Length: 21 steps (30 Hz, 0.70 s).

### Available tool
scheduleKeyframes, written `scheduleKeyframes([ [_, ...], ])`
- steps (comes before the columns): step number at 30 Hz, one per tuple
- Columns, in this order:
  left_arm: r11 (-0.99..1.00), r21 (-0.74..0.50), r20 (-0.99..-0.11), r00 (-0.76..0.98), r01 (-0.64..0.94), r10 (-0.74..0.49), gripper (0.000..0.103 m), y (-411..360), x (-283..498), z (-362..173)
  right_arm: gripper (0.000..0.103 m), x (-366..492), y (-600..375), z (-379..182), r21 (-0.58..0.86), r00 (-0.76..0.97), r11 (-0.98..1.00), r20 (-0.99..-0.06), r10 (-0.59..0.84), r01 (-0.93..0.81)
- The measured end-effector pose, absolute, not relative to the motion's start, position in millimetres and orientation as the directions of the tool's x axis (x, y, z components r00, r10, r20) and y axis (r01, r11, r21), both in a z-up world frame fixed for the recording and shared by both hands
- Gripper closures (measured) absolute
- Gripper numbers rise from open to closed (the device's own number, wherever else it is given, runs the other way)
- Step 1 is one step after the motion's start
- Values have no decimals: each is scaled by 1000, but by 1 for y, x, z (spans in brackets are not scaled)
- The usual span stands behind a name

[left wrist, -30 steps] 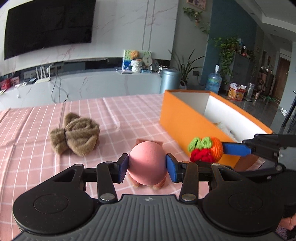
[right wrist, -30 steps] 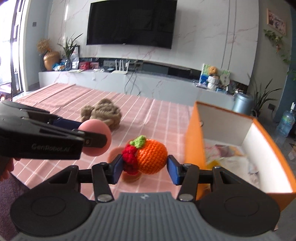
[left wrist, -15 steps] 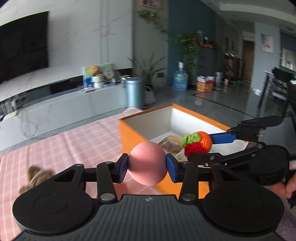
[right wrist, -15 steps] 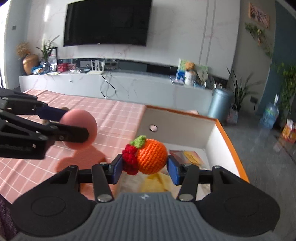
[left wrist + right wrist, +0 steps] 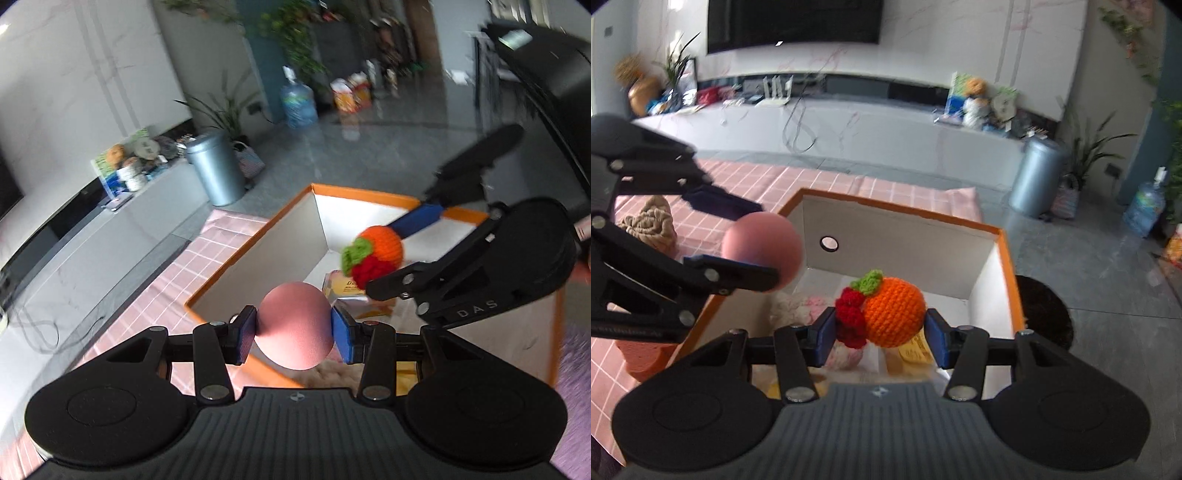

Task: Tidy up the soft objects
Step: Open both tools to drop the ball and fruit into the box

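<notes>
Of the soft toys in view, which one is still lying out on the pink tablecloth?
The brown plush toy, left of the orange box. The pink ball and crocheted orange fruit are both gripped over the box.

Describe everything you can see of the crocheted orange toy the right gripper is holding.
The crocheted orange toy is a round ball of orange yarn with a green leafy tuft on top and a lumpy red knitted cluster on its left side. It looks soft and keeps its shape. The right gripper clamps it between blue pads, one on the red part, one on the orange. It hangs in the air above the open orange box, touching nothing else.
</notes>
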<state>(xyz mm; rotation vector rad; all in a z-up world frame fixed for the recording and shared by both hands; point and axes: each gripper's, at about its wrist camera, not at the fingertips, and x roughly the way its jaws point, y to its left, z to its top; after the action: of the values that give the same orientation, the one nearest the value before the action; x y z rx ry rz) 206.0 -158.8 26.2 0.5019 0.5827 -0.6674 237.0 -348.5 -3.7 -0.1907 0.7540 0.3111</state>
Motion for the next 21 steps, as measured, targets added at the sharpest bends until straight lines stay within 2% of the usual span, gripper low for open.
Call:
scheduleKeyframes([
  [7,526,317,-718,562,789,-410,51,-177,240,0,52,290,-348,-25,-20,617,926,-751,235,-378],
  [12,435,408,-742,569,803,-353,51,-189,251,-21,52,315,-345,-38,21,577,928,-778,248,-371],
  [21,452,384,-763,552,805,-335,42,-183,261,-32,50,331,-336,-49,70,555,932,-787,270,-355],
])
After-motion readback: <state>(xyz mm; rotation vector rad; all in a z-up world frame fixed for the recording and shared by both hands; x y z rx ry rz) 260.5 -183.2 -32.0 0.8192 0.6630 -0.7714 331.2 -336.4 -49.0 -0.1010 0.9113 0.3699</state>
